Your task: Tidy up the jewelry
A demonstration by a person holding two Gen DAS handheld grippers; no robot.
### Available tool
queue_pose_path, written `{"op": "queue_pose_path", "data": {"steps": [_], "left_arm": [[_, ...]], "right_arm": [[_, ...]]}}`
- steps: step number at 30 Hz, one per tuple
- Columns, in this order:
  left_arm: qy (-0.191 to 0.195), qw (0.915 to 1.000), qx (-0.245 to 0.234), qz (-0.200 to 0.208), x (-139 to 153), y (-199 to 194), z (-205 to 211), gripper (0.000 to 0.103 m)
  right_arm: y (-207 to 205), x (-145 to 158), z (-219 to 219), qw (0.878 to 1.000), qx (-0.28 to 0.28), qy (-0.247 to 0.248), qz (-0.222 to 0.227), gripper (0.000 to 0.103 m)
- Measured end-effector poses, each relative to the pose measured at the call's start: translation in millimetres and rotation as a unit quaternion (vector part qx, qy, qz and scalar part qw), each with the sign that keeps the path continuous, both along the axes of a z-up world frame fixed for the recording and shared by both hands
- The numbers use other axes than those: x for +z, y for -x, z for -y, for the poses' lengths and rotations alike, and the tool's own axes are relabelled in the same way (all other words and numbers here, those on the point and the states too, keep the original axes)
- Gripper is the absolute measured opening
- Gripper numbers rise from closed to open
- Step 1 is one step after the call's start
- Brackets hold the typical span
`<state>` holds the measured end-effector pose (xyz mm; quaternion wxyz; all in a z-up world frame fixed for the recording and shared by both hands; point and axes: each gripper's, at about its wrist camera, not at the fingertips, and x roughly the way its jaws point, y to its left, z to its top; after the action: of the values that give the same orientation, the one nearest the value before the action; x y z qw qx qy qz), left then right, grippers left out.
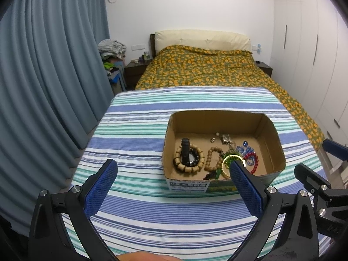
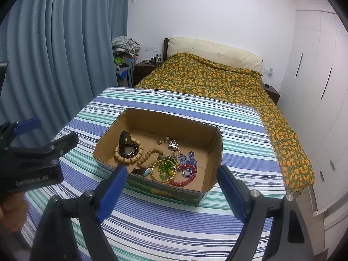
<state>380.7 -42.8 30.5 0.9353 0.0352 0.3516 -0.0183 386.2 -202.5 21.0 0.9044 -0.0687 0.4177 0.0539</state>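
An open cardboard box (image 1: 271, 134) (image 2: 213, 145) stands on a striped cloth. Inside lie a black watch (image 1: 186, 152) (image 2: 125, 142) within a wooden bead bracelet (image 1: 189, 169) (image 2: 130, 159), a tan bead string (image 1: 212, 158) (image 2: 150, 155), a gold bangle (image 2: 162, 177) around green beads (image 2: 165, 167), a red bead bracelet (image 1: 253, 162) (image 2: 184, 181), blue crystals (image 2: 184, 157) and a silver charm (image 1: 226, 138) (image 2: 173, 144). My left gripper (image 1: 174, 165) is open and empty, in front of the box. My right gripper (image 2: 171, 171) is open and empty, at the box's near edge.
The striped cloth (image 1: 141, 119) (image 2: 239, 130) covers the surface. Behind it is a bed with a yellow-flowered cover (image 1: 202, 67) (image 2: 217, 78). Blue curtains (image 1: 43, 65) hang on the left. White wardrobes (image 2: 315, 76) stand on the right. The left gripper's body (image 2: 32, 165) shows in the right wrist view.
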Motion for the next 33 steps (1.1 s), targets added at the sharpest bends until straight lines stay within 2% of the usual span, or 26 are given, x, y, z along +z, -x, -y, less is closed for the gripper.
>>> {"op": "queue_pose_path", "data": {"steps": [25, 29, 33], "left_arm": [[-0.001, 1.0000, -0.002, -0.008, -3.6, -2.7, 0.1, 0.103], [0.009, 0.9999, -0.005, -0.009, -3.9, -1.2, -0.5, 0.103], [-0.001, 1.0000, -0.002, -0.005, -3.6, 0.6, 2.3, 0.103]], "right_arm": [[2.3, 1.7, 4.7, 1.000, -0.004, 0.004, 0.001, 0.086], [1.6, 0.2, 6.4, 1.000, -0.006, 0.005, -0.001, 0.086], [1.4, 0.4, 6.1, 1.000, -0.008, 0.006, -0.001, 0.086]]}}
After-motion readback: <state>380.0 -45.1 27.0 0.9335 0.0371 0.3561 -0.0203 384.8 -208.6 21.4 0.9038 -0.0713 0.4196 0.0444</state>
